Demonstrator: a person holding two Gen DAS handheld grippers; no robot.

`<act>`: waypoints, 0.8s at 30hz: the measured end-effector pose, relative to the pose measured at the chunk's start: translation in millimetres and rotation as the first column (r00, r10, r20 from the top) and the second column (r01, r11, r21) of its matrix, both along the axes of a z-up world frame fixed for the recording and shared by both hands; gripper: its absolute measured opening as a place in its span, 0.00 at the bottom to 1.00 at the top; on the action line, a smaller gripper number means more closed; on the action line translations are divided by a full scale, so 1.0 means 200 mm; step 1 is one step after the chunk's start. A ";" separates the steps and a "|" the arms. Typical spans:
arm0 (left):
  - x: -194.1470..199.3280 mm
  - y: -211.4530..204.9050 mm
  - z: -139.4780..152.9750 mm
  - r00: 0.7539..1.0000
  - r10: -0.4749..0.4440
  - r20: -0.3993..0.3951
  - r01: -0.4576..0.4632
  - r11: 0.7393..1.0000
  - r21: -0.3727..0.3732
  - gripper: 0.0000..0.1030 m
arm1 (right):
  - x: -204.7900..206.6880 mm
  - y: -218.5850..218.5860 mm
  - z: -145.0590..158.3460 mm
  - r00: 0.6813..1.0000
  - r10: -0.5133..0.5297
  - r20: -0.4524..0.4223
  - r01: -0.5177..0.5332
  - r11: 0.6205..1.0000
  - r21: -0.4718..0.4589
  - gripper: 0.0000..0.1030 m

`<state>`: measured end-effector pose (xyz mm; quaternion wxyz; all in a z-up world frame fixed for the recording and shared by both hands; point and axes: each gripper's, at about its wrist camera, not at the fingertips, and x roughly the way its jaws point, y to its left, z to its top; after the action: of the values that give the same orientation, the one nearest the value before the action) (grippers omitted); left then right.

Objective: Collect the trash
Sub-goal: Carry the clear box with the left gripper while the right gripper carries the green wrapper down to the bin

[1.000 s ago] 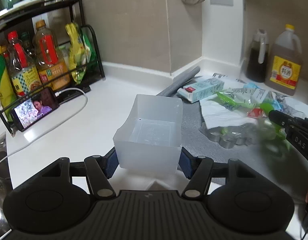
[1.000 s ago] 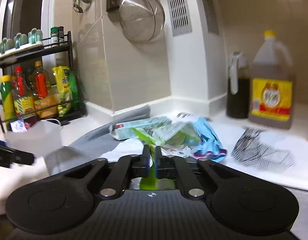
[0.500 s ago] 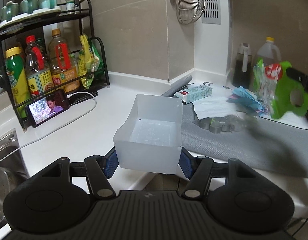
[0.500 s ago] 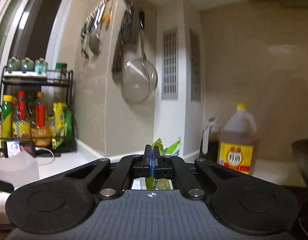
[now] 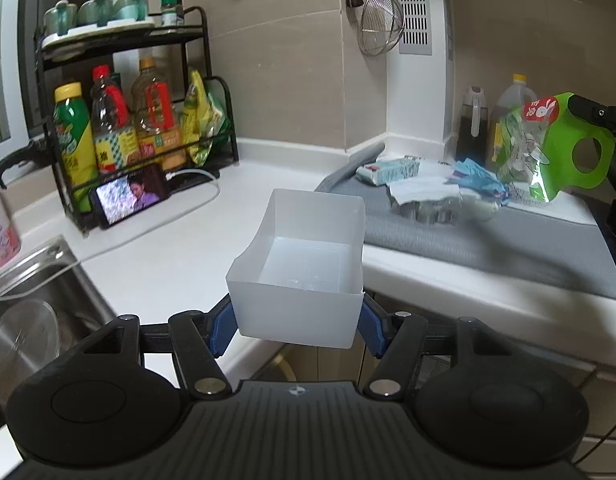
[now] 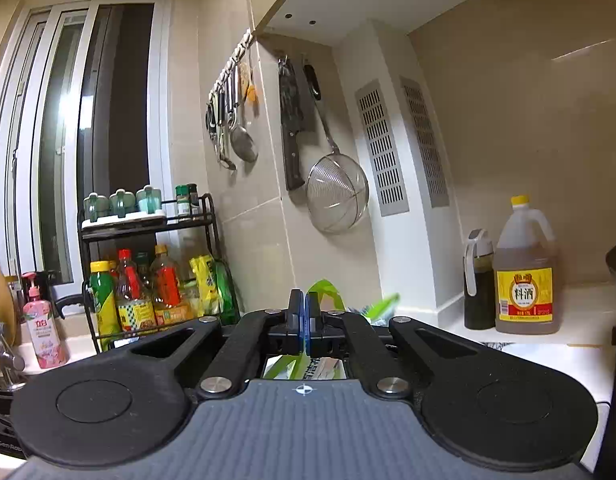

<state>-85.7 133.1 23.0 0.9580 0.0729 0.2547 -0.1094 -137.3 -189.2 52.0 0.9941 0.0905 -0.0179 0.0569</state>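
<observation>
**Bin and bag both held clear of the table**

Nearest in the left wrist view, a translucent white rectangular plastic bin (image 5: 304,268) is clamped by its side walls between the blue pads of the left claw (image 5: 298,322). The bin is held open side up, past the edge of the white table (image 5: 180,252); nothing is seen inside it.

In the right wrist view, the right claw (image 6: 304,322) is pressed narrow on the rim of a green printed plastic bag (image 6: 324,292). From the left wrist view the same bag (image 5: 548,148) is seen hanging in the air at right, above a grey mat (image 5: 488,240).

On the mat, further back, crumpled white paper (image 5: 420,192), a blue wrapper (image 5: 476,172) and a pale carton (image 5: 392,170) are left lying.

Beyond, a black wire rack of bottles (image 5: 120,120) is stood against the wall.
</observation>
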 end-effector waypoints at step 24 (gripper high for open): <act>-0.28 0.10 -0.28 0.977 -0.050 -0.208 0.058 0.998 0.032 0.66 | -0.34 0.44 -0.25 0.924 0.304 -0.233 -0.307 0.951 0.025 0.01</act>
<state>-141.1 153.8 -32.1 0.9213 0.0862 0.3533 -0.1375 -205.1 -102.0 1.7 0.9687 0.0922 0.1142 0.2002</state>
